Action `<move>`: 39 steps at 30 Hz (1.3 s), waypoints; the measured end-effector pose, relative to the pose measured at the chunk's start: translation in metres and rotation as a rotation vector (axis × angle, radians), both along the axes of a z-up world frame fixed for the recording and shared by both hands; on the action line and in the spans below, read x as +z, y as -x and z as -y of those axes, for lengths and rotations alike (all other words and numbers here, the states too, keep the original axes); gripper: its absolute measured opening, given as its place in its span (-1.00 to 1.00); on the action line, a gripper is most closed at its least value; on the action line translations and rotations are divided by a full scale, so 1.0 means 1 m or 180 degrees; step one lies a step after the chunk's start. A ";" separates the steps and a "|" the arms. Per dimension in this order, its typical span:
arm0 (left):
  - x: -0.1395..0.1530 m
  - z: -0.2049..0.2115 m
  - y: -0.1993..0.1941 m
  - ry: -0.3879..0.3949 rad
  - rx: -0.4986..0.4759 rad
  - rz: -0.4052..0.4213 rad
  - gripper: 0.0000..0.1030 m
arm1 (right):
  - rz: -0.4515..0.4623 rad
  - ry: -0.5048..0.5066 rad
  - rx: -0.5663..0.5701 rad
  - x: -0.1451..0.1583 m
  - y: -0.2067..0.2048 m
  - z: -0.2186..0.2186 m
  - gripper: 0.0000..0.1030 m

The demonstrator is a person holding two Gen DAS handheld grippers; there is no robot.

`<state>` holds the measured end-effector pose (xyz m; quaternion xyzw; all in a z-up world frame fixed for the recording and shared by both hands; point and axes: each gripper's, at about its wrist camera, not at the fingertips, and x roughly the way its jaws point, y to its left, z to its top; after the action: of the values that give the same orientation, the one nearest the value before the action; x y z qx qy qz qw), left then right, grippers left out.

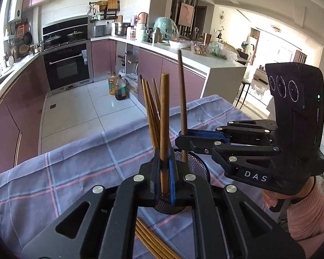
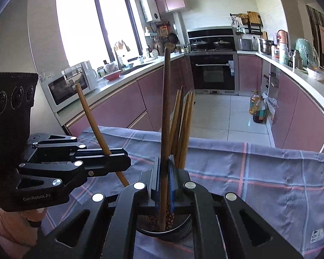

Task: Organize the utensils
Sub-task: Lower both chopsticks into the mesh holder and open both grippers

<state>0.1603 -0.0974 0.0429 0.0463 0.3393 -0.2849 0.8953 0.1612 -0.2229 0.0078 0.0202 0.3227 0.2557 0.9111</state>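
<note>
Both claws are lowering chopsticks into the black mesh holder (image 1: pixel 194 161), which stands on the bench's plaid cloth (image 1: pixel 75 161) near its front edge. The left claw (image 1: pixel 164 172) is clamped on a light wooden chopstick (image 1: pixel 164 116); the right claw (image 1: pixel 184 134) pinches a darker chopstick (image 1: pixel 182 99) whose lower end already dips inside the rim.

To do this well, I judge each stick should stay near upright and go down until its tip meets the holder's floor before the pads part, one claw releasing at a time so the two do not knock. The bundle of chopsticks (image 1: pixel 150 108) already standing in the holder leans toward the far edge, so the nearer side offers room. Loose chopsticks (image 1: pixel 149 237) lie on the cloth at the near edge.

The left claw points level, straight over the holder; the right claw reaches in crosswise from the right edge, fingers horizontal.
</note>
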 end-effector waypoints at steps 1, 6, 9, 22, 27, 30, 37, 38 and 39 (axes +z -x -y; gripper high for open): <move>-0.004 0.001 -0.005 -0.0018 0.0009 -0.0025 -0.85 | -0.0019 0.0000 -0.0014 0.000 0.001 0.000 -0.87; -0.012 0.000 -0.021 -0.0041 0.0091 -0.0120 -0.84 | -0.0087 -0.0024 -0.0082 -0.002 -0.004 0.004 -0.85; -0.016 -0.005 -0.034 -0.0019 0.0164 -0.0151 -0.75 | -0.0100 -0.0026 -0.0135 -0.004 -0.007 0.004 -0.84; -0.017 -0.032 -0.018 0.0227 0.0366 0.0003 -0.31 | 0.0088 -0.0115 -0.0200 0.006 0.018 0.008 -0.34; -0.011 -0.047 0.015 0.0274 0.0425 0.0219 -0.12 | 0.0228 -0.0145 0.0016 0.014 0.044 0.002 -0.16; -0.014 -0.059 0.035 0.0271 0.0478 0.0299 -0.04 | 0.0291 -0.0147 0.0198 0.015 0.064 -0.004 -0.05; -0.045 -0.086 0.064 0.0210 0.0610 0.0120 0.01 | 0.0136 -0.0011 0.0452 -0.011 0.093 -0.016 -0.02; -0.052 -0.088 0.067 0.0197 0.0617 0.0064 0.01 | 0.0059 0.0012 0.0478 -0.019 0.095 -0.019 -0.02; -0.058 -0.091 0.069 0.0197 0.0638 0.0010 0.01 | 0.0006 0.0029 0.0491 -0.024 0.096 -0.021 -0.02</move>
<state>0.0912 -0.0063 -0.0153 -0.0152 0.3319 -0.2042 0.9208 0.0655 -0.2019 -0.0162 -0.0092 0.3235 0.3238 0.8890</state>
